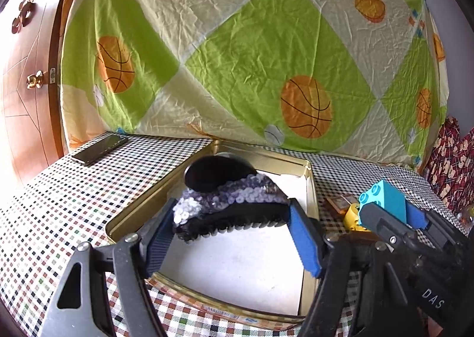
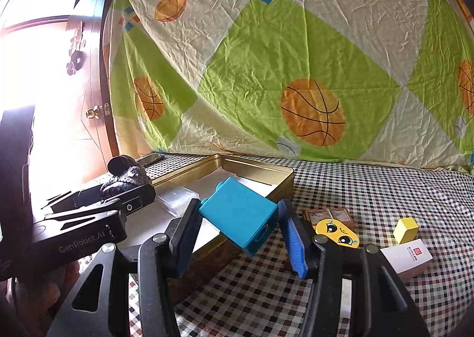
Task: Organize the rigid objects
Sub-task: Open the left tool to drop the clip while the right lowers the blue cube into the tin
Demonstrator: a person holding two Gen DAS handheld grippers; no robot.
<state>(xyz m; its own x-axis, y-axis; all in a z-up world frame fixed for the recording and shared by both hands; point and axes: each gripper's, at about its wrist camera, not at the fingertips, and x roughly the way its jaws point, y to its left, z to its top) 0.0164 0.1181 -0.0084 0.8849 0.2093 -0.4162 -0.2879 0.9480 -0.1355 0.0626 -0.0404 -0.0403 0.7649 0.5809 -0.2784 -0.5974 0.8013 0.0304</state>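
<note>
The gold tin (image 1: 311, 185) is laid open on the checked table (image 1: 59, 188). Above its inside a sequined hair clip (image 1: 228, 203) is held across the left gripper (image 1: 234, 236), its long axis running from pad to pad. The blue brick (image 2: 238, 218) is clamped tilted in the right gripper (image 2: 240, 236), over the tin's right wall, just beside the opening.

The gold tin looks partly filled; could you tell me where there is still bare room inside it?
Inside the gold tin, the white floor toward the near right corner is bare. The far left end is crowded: the left gripper holds a sequined hair clip there, beside a clear case.
</note>
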